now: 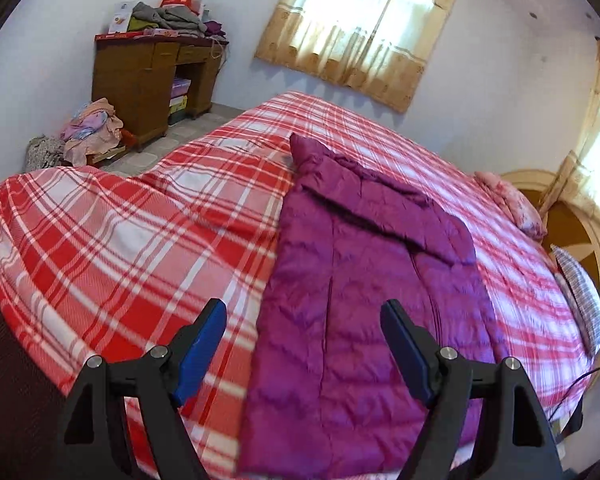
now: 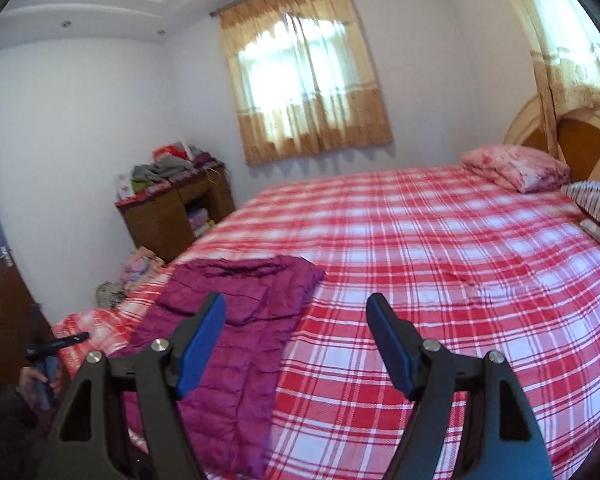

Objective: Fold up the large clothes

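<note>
A magenta quilted puffer jacket lies on the red-and-white plaid bed, near its foot edge, folded into a long narrow strip with one sleeve laid slantwise across the upper body and the hood end pointing toward the far side. The left hand-held gripper hovers above the jacket's lower half, blue pads spread wide, gripping nothing. The right hand-held gripper stands wide open over the bedspread beside the jacket, also empty. Against the far wall a wooden bench carries heaped clothes and boxes; folded items sit in its open niche
</note>
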`<action>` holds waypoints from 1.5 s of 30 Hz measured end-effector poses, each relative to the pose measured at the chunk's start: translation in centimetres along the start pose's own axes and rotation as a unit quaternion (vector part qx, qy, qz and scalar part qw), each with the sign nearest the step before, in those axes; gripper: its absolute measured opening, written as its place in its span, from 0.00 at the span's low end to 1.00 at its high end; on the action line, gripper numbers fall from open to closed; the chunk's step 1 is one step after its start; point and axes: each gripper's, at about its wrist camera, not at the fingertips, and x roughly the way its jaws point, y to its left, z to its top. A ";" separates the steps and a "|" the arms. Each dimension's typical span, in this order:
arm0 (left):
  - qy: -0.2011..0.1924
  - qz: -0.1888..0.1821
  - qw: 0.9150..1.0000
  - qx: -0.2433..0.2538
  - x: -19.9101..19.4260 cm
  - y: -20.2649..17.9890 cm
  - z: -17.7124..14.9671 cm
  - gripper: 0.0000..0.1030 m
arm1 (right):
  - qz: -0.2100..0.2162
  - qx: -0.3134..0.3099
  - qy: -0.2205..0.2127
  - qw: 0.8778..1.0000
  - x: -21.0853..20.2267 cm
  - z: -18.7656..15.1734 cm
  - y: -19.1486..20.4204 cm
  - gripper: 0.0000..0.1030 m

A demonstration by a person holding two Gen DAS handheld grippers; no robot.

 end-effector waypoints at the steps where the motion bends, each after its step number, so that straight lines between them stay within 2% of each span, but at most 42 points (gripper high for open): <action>1: 0.001 0.001 1.000 0.004 0.1 0.0 -0.3 0.77 | 0.006 -0.002 0.001 1.000 -0.1 -0.1 0.1 0.78; 4: 0.017 0.013 1.000 0.017 0.9 -0.3 -1.9 0.77 | 0.027 -0.012 0.022 0.999 0.4 -1.5 0.7 0.78; 8: 0.041 0.018 0.998 0.041 1.5 -0.7 -3.7 0.77 | 0.037 -0.015 0.100 0.994 4.7 -5.3 1.5 0.76; 14: 0.066 0.039 0.994 0.079 1.9 -0.8 -5.3 0.77 | 0.045 -0.002 0.224 0.974 12.0 -12.4 1.8 0.73; 19: 0.077 0.034 0.994 0.071 1.8 -0.1 -6.6 0.77 | 0.059 0.023 0.281 0.958 14.3 -17.8 1.9 0.73; 22: 0.085 0.031 0.994 0.064 1.9 0.3 -7.3 0.77 | 0.064 0.028 0.304 0.950 15.0 -19.9 2.2 0.71; 29: 0.066 0.022 0.996 0.060 1.7 0.4 -7.5 0.77 | 0.060 0.052 0.324 0.943 15.7 -21.7 2.0 0.60; 33: 0.065 0.011 0.996 0.064 2.0 0.1 -7.4 0.77 | 0.064 0.060 0.324 0.942 16.2 -22.4 2.2 0.60; 34: 0.064 0.012 0.995 0.072 2.0 -0.3 -7.6 0.75 | 0.065 0.061 0.322 0.943 16.2 -22.3 2.2 0.58; 35: 0.064 0.015 0.995 0.080 2.1 -0.6 -7.6 0.71 | 0.068 0.063 0.321 0.943 16.2 -22.3 2.2 0.43; 36: 0.065 0.020 0.993 0.095 2.2 -1.0 -7.7 0.56 | 0.076 0.067 0.324 0.941 16.3 -22.2 2.4 0.32; 37: 0.066 0.022 0.992 0.104 2.2 -1.3 -7.8 0.51 | 0.085 0.070 0.334 0.936 16.5 -22.4 2.6 0.24; 38: 0.068 0.016 0.992 0.107 2.2 -1.4 -7.8 0.46 | 0.085 0.067 0.339 0.934 16.7 -22.7 3.0 0.24; 39: 0.075 0.006 0.992 0.103 2.4 -1.4 -7.9 0.32 | 0.080 0.062 0.340 0.935 16.8 -22.8 3.2 0.24; 40: 0.085 -0.002 0.992 0.097 2.7 -1.3 -7.9 0.23 | 0.076 0.059 0.338 0.936 16.9 -23.0 3.3 0.24; 42: 0.092 0.001 0.992 0.087 3.2 -1.1 -8.2 0.18 | 0.077 0.070 0.336 0.936 17.0 -23.1 3.0 0.23; 43: 0.088 -0.001 0.992 0.086 3.2 -1.2 -8.2 0.11 | 0.079 0.078 0.334 0.936 17.0 -23.1 2.9 0.18; 45: 0.070 -0.028 0.994 0.077 2.3 -1.5 -7.7 0.08 | 0.093 0.090 0.322 0.938 16.5 -22.6 2.9 0.13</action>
